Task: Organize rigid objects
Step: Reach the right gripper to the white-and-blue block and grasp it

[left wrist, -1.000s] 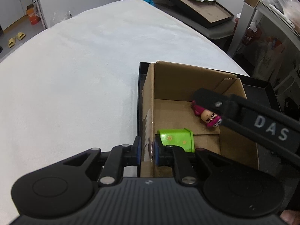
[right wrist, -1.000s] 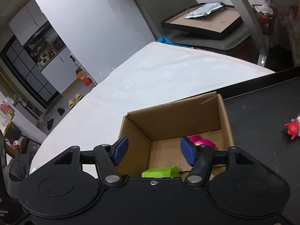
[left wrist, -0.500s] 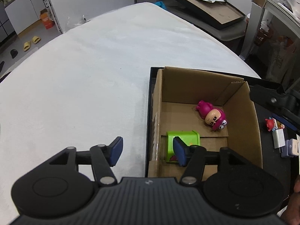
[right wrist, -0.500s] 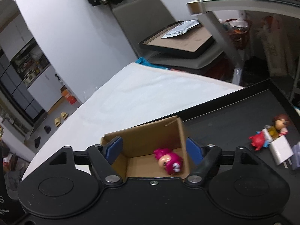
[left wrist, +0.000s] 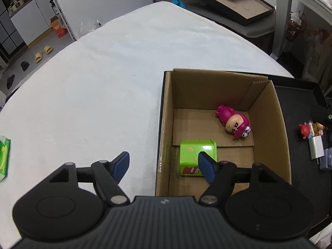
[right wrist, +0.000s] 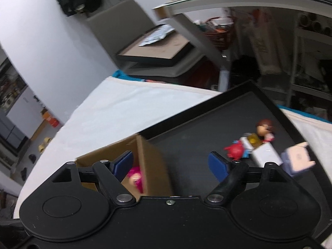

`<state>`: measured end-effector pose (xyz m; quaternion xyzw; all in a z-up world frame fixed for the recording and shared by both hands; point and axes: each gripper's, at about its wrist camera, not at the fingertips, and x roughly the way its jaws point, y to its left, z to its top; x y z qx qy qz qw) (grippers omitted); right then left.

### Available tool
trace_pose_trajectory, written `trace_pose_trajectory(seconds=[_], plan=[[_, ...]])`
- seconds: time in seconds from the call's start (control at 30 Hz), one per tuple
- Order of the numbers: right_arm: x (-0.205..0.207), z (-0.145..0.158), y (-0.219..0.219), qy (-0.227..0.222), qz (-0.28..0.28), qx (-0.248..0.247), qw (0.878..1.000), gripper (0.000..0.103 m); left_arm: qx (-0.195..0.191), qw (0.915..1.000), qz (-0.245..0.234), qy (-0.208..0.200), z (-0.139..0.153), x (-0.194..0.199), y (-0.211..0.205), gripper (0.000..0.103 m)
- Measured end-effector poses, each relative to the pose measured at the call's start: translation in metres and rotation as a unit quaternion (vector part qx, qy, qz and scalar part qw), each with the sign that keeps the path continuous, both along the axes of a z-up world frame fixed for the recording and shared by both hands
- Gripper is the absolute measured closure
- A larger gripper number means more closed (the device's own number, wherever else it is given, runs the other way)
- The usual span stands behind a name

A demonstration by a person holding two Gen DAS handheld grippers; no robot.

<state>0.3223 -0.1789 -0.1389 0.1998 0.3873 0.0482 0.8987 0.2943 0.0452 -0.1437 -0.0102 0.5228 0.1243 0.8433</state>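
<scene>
A cardboard box (left wrist: 269,112) stands in the left end of a black tray (right wrist: 199,132). In the box lie a pink figurine (left wrist: 234,122) and a green block (left wrist: 195,157). My left gripper (left wrist: 164,164) hovers astride the box's left wall, its jaws opening, nothing pressed between them. My right gripper (right wrist: 172,164) hangs over the tray to the right of the box (right wrist: 145,155), jaws opening and empty. On the tray's right part lie a red toy (right wrist: 235,150), a brown-haired figurine (right wrist: 264,127), a white plug (right wrist: 265,155) and a pale lilac piece (right wrist: 298,158).
The tray rests on a white cloth-covered table (left wrist: 103,83). A green packet (left wrist: 4,157) lies at the table's left edge. Beyond the table stand a chair holding another flat tray (right wrist: 155,51) and a metal desk (right wrist: 228,6).
The left gripper let go of the box's left wall and opened, drawing back slightly. The right gripper widened and swung right, from over the box to over the tray's toys.
</scene>
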Motion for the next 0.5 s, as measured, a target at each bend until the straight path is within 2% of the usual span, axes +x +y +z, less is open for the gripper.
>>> trace_pose_trajectory(seconds=[0.17,0.27,0.37,0.5], plan=[[0.002,-0.009,-0.021,0.022,-0.028,-0.029,0.999,0.019,0.016,0.9998,0.003,0.009,-0.003,0.0,-0.011,0.031],[-0.001,-0.021,-0.034,0.038,-0.047,-0.063,0.996,0.019,0.024,0.9995,0.006,0.019,-0.005,-0.001,-0.016,0.031],[0.001,-0.027,-0.048,0.053,-0.062,-0.058,0.995,0.019,0.027,0.9993,0.008,0.024,-0.006,-0.003,-0.021,0.031],[0.004,-0.039,-0.058,0.073,-0.076,-0.078,0.991,0.019,0.034,0.9989,0.009,0.029,-0.005,-0.005,-0.027,0.031]])
